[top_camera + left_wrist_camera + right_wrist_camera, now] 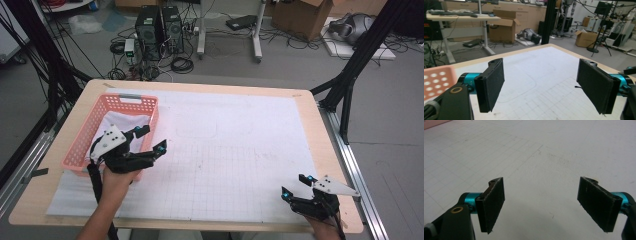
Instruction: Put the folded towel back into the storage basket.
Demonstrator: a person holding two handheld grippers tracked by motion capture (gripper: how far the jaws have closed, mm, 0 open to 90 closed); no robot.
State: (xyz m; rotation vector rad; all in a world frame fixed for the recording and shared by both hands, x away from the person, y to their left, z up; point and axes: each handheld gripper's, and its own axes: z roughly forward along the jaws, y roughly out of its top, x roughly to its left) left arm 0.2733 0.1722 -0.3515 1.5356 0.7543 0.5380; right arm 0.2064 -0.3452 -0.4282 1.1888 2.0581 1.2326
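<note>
Both grippers, left gripper by basket, right gripper, seemingly empty, jaws apart.

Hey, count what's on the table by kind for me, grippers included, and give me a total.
Pink basket: 1
White cloth in the basket: 1
White gridded mat: 1
Hand-held grippers, left hand-held gripper and right hand-held gripper, both open: 2
Total: 5

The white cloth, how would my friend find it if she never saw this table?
Start at the wooden table and look to its left side for the pink basket full of holes. The white cloth lies crumpled inside it, soft and rumpled, unlike the flat white sheet beside it.
</note>
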